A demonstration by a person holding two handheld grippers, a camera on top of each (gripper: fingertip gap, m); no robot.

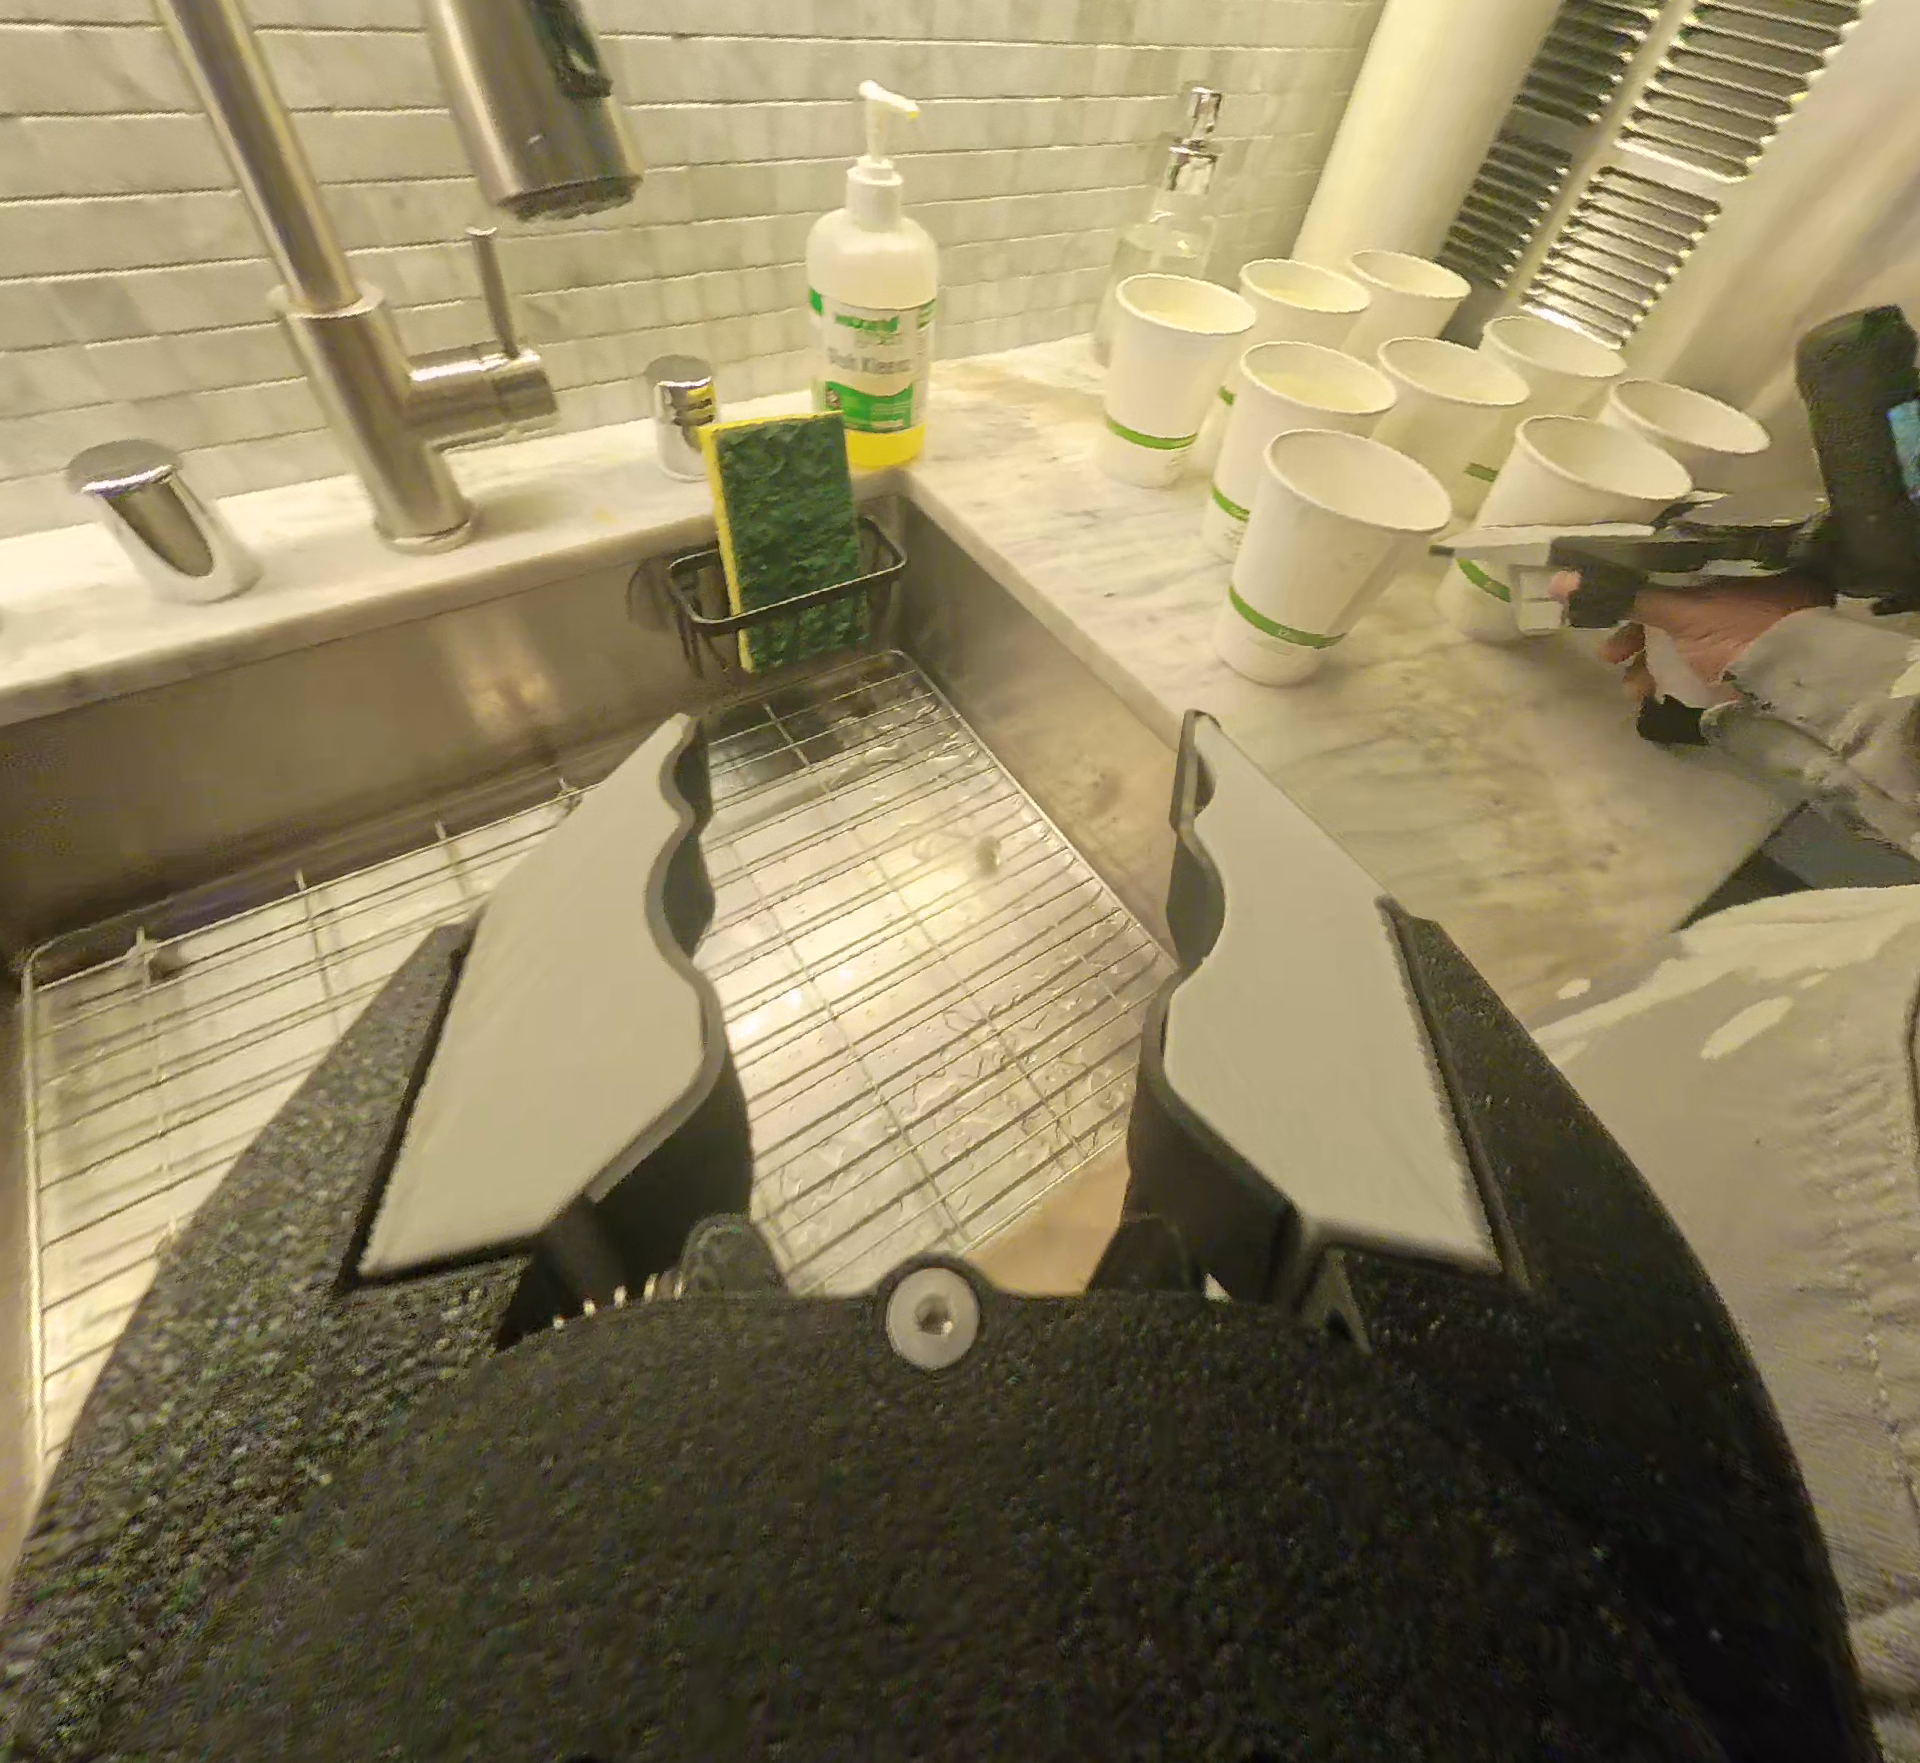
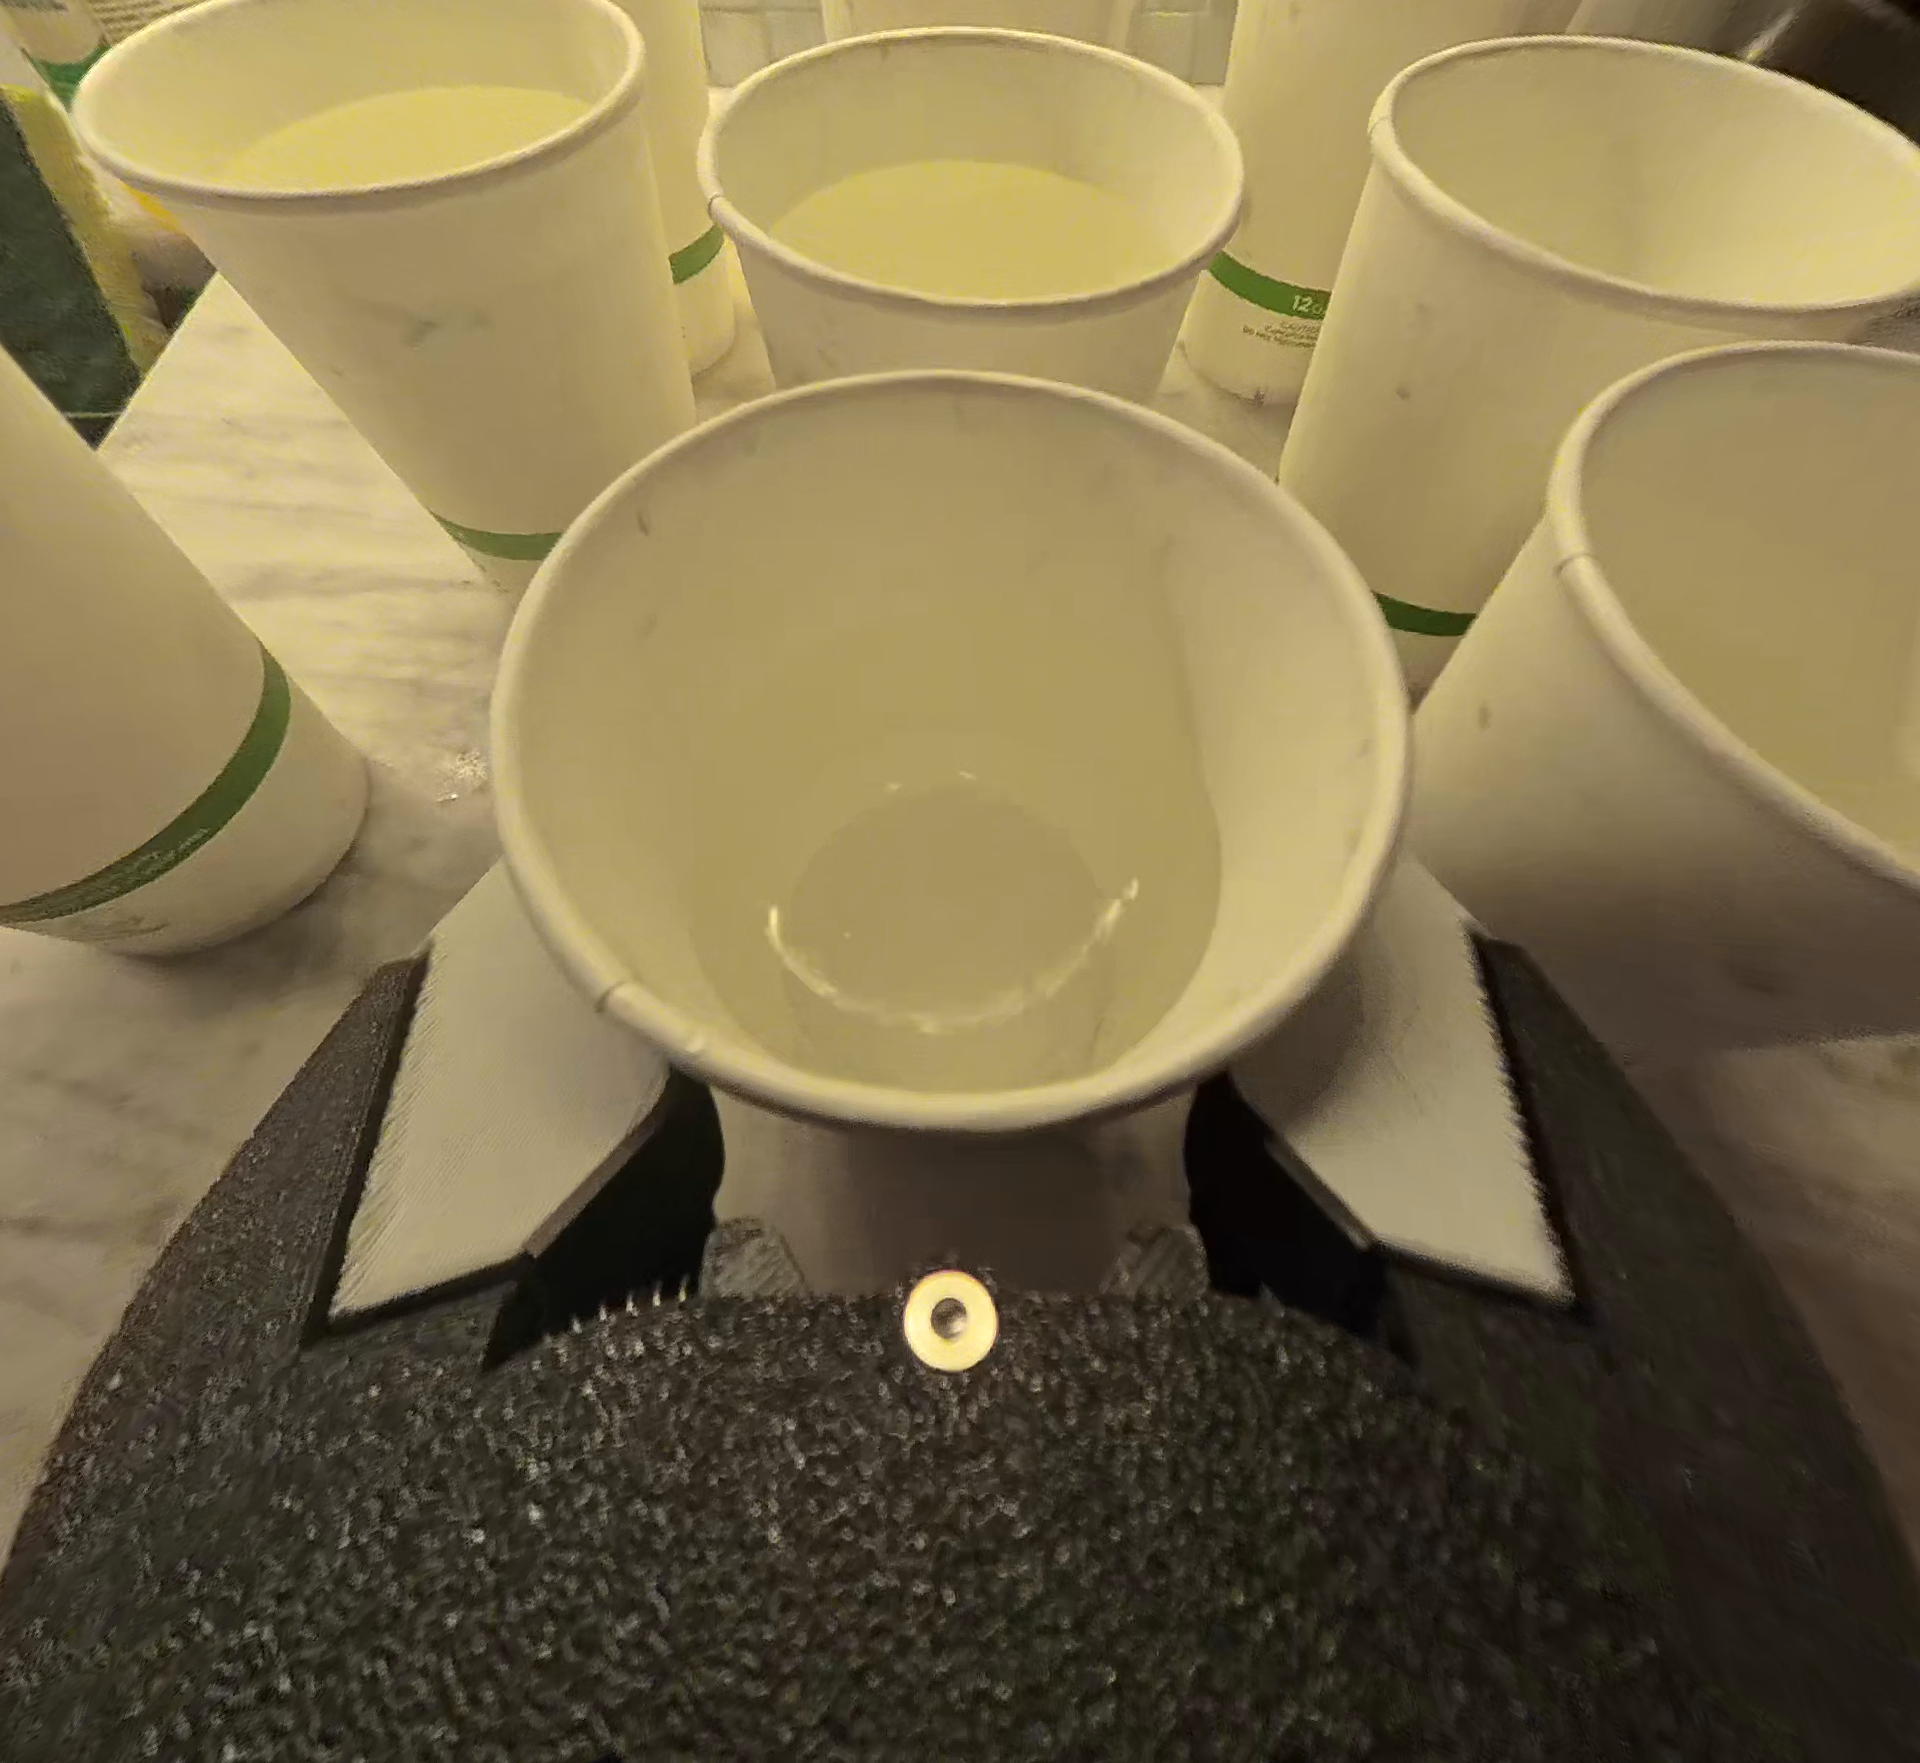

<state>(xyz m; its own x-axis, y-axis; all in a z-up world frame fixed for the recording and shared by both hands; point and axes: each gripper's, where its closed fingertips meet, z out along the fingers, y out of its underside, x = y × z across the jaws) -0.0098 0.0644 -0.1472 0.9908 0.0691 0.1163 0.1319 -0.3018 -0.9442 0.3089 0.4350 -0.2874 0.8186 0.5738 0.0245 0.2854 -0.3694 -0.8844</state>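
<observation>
We see the right gripper (image 2: pixel 951 1183) with its fingers pressed on a white paper cup (image 2: pixel 951 747), which stands on the marble counter (image 2: pixel 301 560) among other cups (image 2: pixel 416 259); only the right wrist view shows clear liquid at its bottom. Only the left wrist view shows the left gripper (image 1: pixel 935 757), fingers spread and holding nothing, above the wire rack (image 1: pixel 935 965) in the steel sink (image 1: pixel 312 726), near a green sponge (image 1: pixel 795 539) and soap bottle (image 1: pixel 873 300).
</observation>
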